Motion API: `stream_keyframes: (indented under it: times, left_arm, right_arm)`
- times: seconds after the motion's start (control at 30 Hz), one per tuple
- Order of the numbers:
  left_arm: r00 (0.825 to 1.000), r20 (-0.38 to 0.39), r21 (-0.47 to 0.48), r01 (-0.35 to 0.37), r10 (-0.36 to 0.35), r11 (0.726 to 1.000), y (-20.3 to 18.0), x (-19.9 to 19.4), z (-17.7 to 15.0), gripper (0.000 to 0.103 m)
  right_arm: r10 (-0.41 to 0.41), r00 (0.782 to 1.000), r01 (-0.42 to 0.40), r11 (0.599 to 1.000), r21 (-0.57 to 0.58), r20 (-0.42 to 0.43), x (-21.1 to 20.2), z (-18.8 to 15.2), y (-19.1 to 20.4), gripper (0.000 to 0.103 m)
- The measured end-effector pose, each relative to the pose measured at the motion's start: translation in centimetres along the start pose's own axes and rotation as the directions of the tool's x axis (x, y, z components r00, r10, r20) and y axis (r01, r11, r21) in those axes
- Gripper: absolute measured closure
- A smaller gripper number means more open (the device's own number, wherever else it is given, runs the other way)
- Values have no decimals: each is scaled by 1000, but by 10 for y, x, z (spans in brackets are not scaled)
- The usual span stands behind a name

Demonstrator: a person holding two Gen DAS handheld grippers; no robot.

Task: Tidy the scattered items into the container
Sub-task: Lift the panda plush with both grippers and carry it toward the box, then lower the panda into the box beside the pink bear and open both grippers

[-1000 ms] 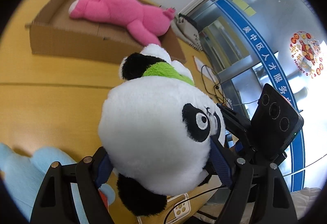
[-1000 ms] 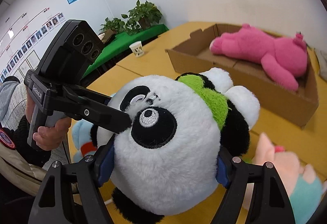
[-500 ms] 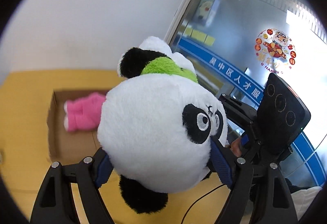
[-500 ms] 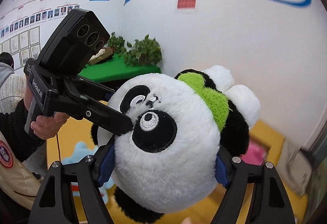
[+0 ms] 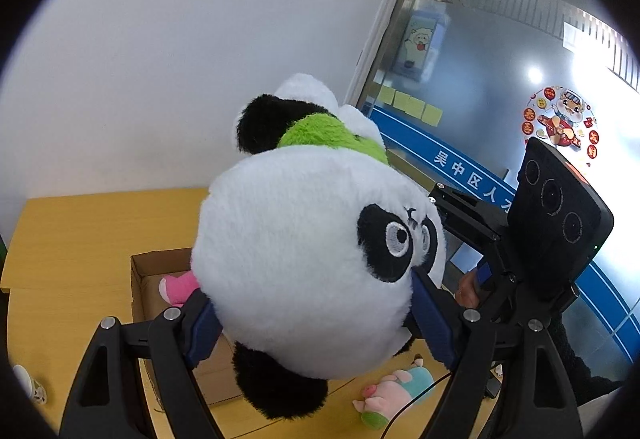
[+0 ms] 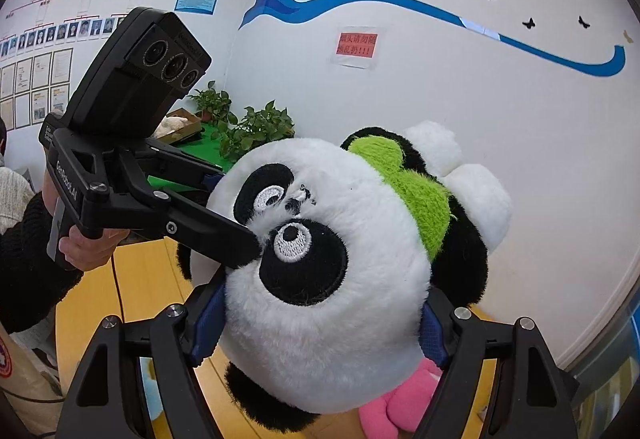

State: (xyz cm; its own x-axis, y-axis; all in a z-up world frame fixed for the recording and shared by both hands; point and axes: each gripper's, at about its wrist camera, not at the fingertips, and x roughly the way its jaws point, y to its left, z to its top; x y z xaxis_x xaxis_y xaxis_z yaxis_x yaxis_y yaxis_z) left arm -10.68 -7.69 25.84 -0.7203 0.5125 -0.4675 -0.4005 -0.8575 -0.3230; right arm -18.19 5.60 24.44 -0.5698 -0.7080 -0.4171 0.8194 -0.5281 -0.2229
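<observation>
Between the blue pads of the left gripper (image 5: pixel 312 323) sits the head of a plush panda (image 5: pixel 312 259), and the right gripper (image 6: pixel 320 323) pinches the same head crosswise, so both sets of fingers are closed partway onto soft stuffing. Two grips probably steady a bulky, squashy toy during the carry. It hangs in the air above the yellow table (image 5: pixel 80 231), head nearest the cameras, body and green scarf trailing away, its long axis running roughly along the fingers. Farther off and below lies the cardboard box (image 5: pixel 140 279) holding a pink plush (image 5: pixel 176 285); a small pastel plush (image 5: pixel 394 393) waits on the table.
</observation>
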Motion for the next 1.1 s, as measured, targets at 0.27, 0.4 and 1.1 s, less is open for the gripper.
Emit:
stream_keyframes:
  times: [0.27, 0.4, 1.1]
  left_arm:
    - [994, -103, -126, 9, -22, 992, 99, 62, -36, 21]
    - [984, -175, -214, -9, -30, 977, 147, 95, -70, 21]
    - [935, -346, -464, -96, -80, 881, 230, 161, -187, 21]
  right_arm:
    - [107, 994, -106, 989, 99, -5, 91, -38, -32, 20]
    - [167, 985, -157, 973, 167, -48, 151, -80, -34, 20]
    - [322, 920, -224, 900, 373, -224, 259, -215, -13, 20]
